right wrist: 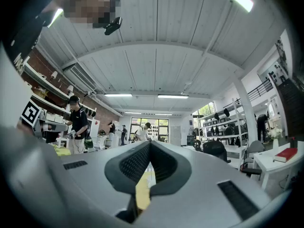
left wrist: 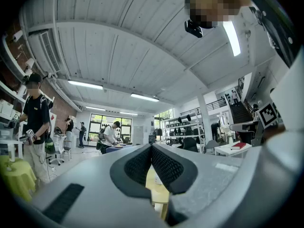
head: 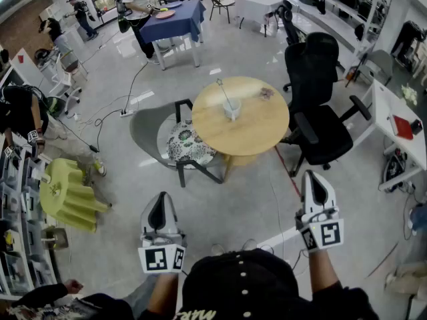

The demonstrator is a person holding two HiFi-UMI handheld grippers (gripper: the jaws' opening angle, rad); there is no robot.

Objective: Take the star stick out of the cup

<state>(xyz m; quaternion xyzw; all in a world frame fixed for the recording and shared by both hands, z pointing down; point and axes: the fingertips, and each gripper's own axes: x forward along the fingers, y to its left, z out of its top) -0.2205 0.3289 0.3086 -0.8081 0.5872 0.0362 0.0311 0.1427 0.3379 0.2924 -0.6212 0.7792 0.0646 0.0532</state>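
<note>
A white cup [head: 231, 109] stands near the middle of a round wooden table [head: 260, 135], seen in the head view. A thin star stick [head: 224, 93] leans out of the cup toward the upper left, its star tip above the table's far edge. Both grippers hang close to my body, well short of the table. My left gripper [head: 159, 210] has its jaws shut, tips touching, nothing between them. My right gripper [head: 313, 187] is likewise shut and holds nothing. In the left gripper view the left gripper [left wrist: 152, 147] points level across the room; the right gripper [right wrist: 150, 143] does too.
A small object [head: 266, 93] lies at the table's far right. A grey chair with a patterned cushion [head: 181, 143] stands left of the table, black office chairs [head: 318, 122] right. A yellow-green stool [head: 67, 192] lies at left. A cable [head: 113, 115] crosses the floor. People stand at a blue table [head: 175, 17].
</note>
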